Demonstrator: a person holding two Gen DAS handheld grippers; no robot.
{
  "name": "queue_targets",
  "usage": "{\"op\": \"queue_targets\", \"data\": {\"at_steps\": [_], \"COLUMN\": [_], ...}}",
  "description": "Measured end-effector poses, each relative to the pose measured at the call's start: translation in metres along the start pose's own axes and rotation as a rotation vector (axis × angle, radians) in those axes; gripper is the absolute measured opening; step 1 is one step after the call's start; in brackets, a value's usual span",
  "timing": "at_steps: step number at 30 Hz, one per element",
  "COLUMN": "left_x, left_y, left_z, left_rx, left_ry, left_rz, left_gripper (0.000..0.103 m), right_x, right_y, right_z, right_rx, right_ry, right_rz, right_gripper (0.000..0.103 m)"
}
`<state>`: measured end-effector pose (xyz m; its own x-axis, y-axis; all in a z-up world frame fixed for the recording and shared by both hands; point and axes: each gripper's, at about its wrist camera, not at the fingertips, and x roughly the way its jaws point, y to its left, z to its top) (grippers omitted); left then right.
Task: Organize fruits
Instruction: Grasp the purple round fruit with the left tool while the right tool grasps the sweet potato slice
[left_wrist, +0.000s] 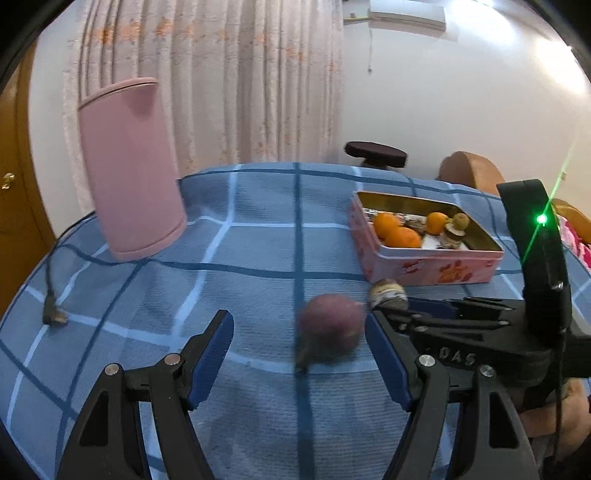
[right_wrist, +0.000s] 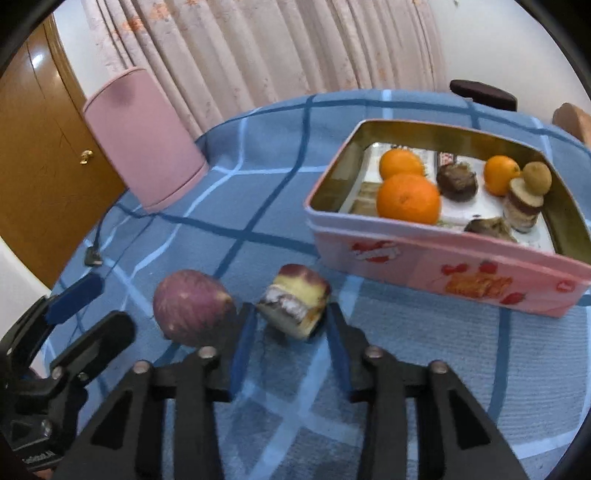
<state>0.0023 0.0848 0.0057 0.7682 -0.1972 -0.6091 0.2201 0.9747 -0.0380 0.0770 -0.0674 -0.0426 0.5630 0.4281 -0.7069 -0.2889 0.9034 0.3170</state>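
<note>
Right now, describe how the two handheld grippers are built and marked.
Both are black plastic with silver pivot bolts and flat blue pads on the fingers. The left gripper shows blue pads. The right gripper, seen from the left camera, bears raised lettering, a lit green light and a thin black cable.

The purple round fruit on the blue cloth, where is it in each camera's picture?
Left wrist view: the purple fruit lies low in the middle, blurred, on the checked cloth between the open left gripper's fingers.
Right wrist view: the purple fruit sits lower left, just outside the right gripper's left finger.
Shared landmark: the pink tin with oranges, to the right of and beyond the fruit in both views.
</note>
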Motion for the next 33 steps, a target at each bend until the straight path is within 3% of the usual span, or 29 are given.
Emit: {"op": "queue_targets", "data": {"at_steps": [4,6,9,11,13,14,15,17,19,20,27,29,33], "left_x": [0.016,0.028,0.044,0.052,0.055,0.055,0.055,0.055,0.056,0.056,0.046,0.041,0.038], "left_y": [-0.008,-0.011,-0.012,-0.01,-0.009,-0.008,-0.005,-0.001,0.003,0.004,0.012,0.017,0.028], "left_z": [0.003,0.005,0.006,0.006,0.005,0.005,0.005,0.005,0.006,0.006,0.01,0.012,0.013], "left_rx": [0.002,-0.002,-0.008,-0.019,-0.028,-0.033,-0.046,-0.069,-0.096,-0.107,-0.176,-0.19,-0.228], "left_ry": [0.043,0.075,0.119,0.129,0.141,0.139,0.138,0.137,0.135,0.134,0.052,0.021,-0.003], "left_rz": [-0.012,0.0,0.022,0.054,0.049,0.038,0.028,0.012,-0.002,-0.006,0.024,0.074,0.085], "left_gripper": [0.075,0.075,0.075,0.075,0.067,0.056,0.054,0.054,0.054,0.054,0.054,0.054,0.054], "right_x": [-0.022,-0.037,-0.045,-0.039,-0.032,-0.032,-0.032,-0.033,-0.035,-0.036,-0.011,0.001,0.016], "right_y": [-0.004,-0.01,-0.017,-0.022,-0.028,-0.029,-0.03,-0.029,-0.028,-0.028,-0.012,-0.01,-0.003], "right_z": [-0.003,-0.003,-0.004,-0.003,-0.003,-0.004,-0.003,-0.003,-0.004,-0.003,0.011,0.016,0.019], "right_rx": [-0.008,-0.007,-0.01,-0.003,0.038,0.048,0.057,0.063,0.072,0.075,0.062,0.093,0.069], "right_ry": [-0.08,-0.13,-0.162,-0.133,-0.092,-0.085,-0.082,-0.085,-0.1,-0.112,-0.073,-0.046,-0.019], "right_rz": [-0.047,-0.062,-0.097,-0.089,-0.035,-0.016,0.004,0.021,0.026,0.023,-0.005,-0.006,-0.06], "right_gripper": [0.038,0.021,0.021,0.021,0.022,0.024,0.025,0.037,0.071,0.073,0.069,0.064,0.053]}}
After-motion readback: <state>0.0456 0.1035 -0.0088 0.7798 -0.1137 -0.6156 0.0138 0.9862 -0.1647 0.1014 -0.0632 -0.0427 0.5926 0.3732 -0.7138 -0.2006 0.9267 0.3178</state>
